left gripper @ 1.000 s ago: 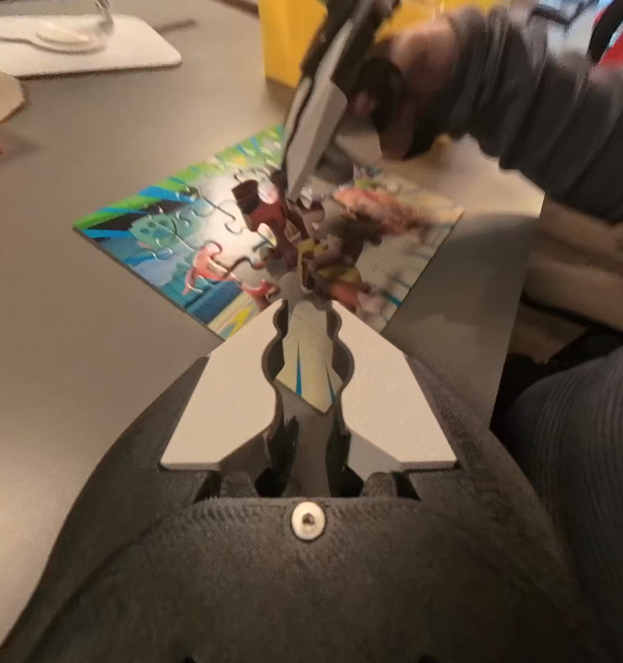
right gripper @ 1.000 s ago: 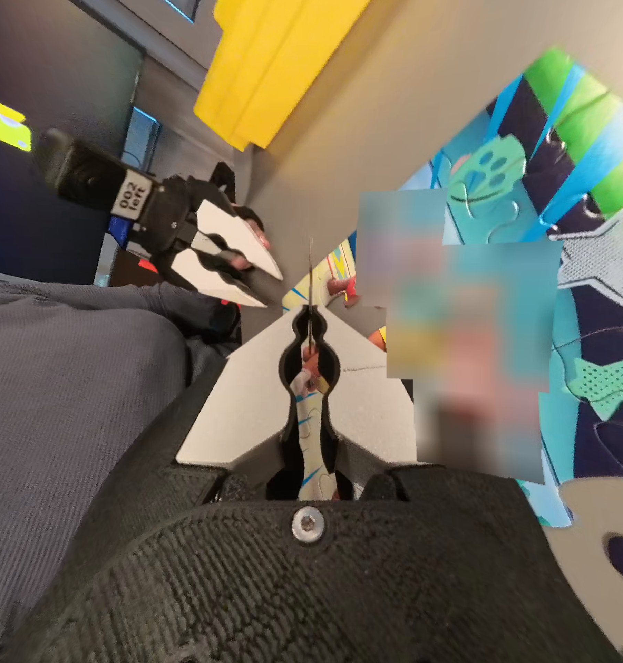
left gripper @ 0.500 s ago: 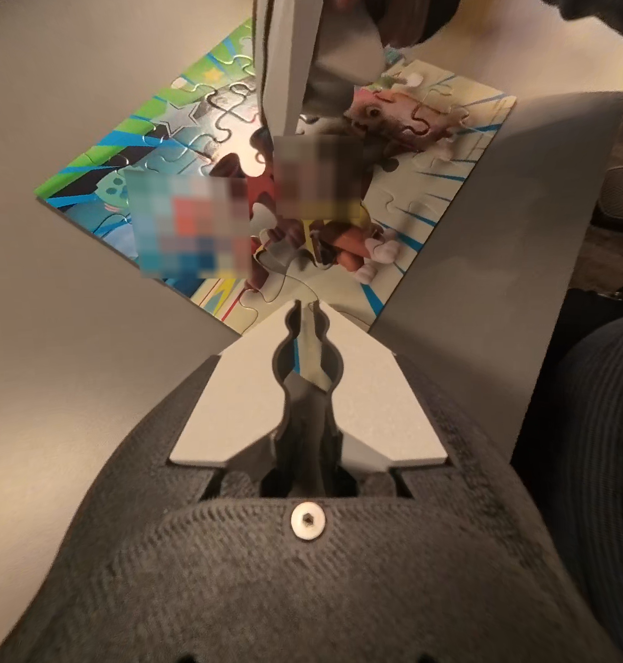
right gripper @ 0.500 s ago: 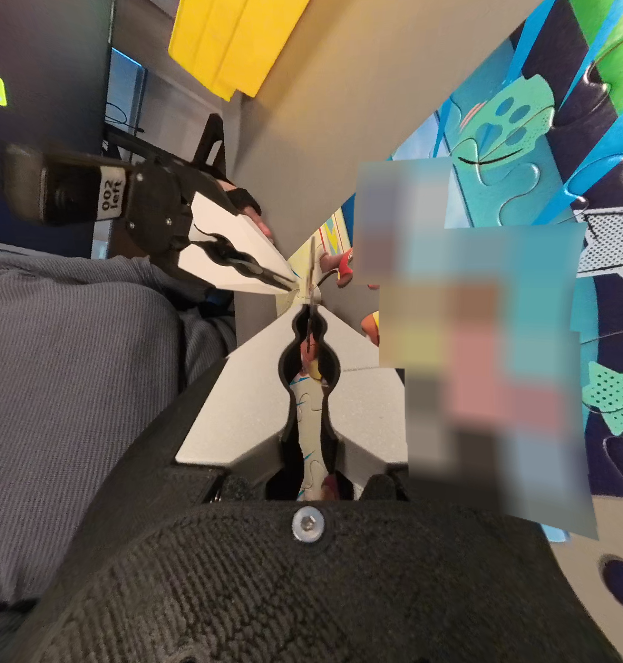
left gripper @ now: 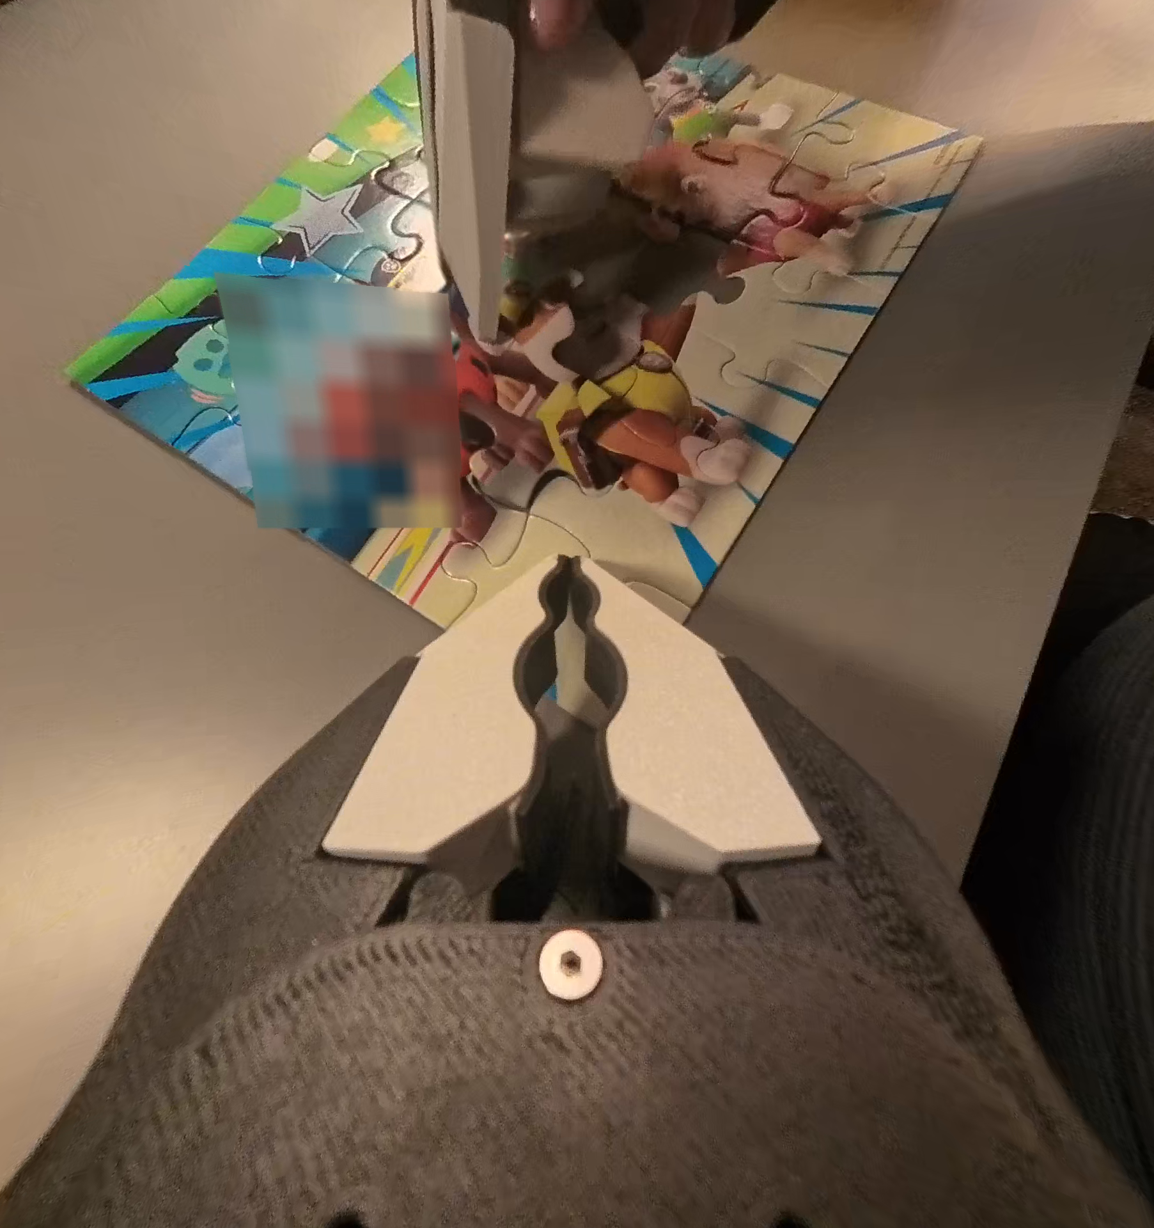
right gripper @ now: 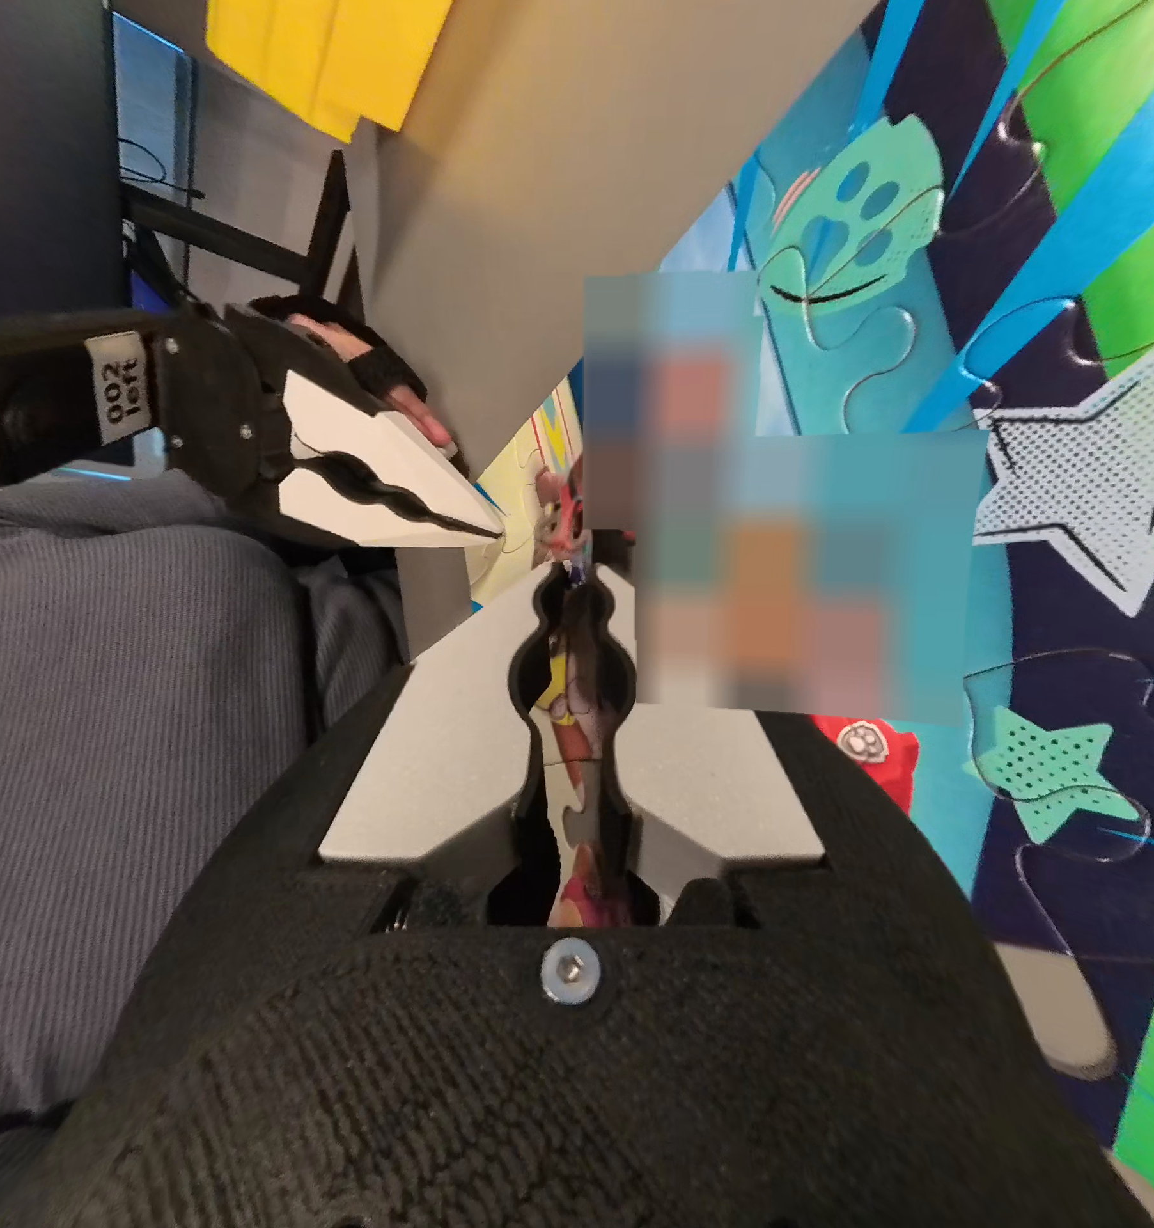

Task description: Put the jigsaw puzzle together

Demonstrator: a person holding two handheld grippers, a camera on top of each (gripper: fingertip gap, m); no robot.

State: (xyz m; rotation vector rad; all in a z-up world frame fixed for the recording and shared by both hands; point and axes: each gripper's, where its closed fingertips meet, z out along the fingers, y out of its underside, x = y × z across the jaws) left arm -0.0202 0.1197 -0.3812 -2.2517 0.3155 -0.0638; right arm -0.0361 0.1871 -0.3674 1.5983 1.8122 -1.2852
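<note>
A colourful cartoon jigsaw puzzle (left gripper: 747,372) lies flat on the grey counter (left gripper: 129,598), near a corner of it, almost fully assembled. The left hand-held gripper (left gripper: 569,561) sits low over the puzzle's near corner with its white fingers (left gripper: 468,717) brought fully together at the tips, which rest on or just above the pale corner piece; nothing is visibly clamped between them. Seen from the right wrist view, that same left hand-held gripper (right gripper: 494,531) points its closed tip at the yellow-white edge of the puzzle (right gripper: 1059,332), a gloved hand (right gripper: 388,385) behind it. The right hand-held gripper (right gripper: 577,575) stands steeply over the middle of the puzzle, its fingers nearly together with only a thin slit between them; whether they pinch a puzzle piece cannot be told, since the puzzle's picture shows through the slit. In the left wrist view the right hand-held gripper (left gripper: 488,332) comes down from above, its tip touching or just above the puzzle's centre. A yellow object (right gripper: 328,60) stands farther off beyond the counter.
</note>
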